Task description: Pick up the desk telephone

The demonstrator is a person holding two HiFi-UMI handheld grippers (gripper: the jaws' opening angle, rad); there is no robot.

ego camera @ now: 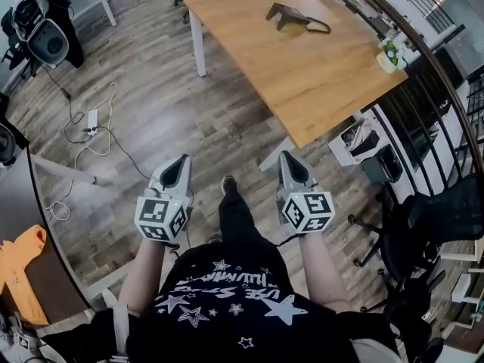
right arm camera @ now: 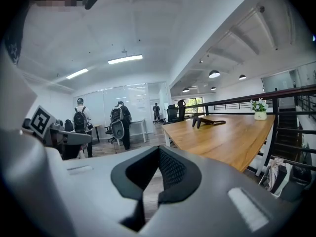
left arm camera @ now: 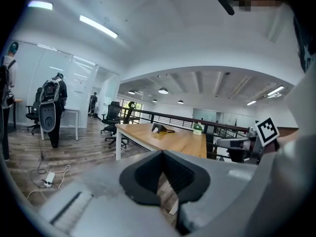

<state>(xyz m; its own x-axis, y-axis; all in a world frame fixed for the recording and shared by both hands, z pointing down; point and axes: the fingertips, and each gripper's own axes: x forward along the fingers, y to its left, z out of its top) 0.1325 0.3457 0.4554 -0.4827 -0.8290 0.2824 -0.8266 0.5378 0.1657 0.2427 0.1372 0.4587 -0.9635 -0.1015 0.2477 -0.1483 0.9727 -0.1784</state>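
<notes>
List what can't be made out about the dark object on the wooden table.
Dark angular object on the wooden table: too small and far in all three views to show keys, handset or cradle.
Its looped cord's end: too small, head view.
Table's far legs: hidden under the tabletop, head view.

Ahead of you stood a wooden table, a small potted plant at its right corner, to your left a white power strip on the plank floor, an orange cloth nearer you.
</notes>
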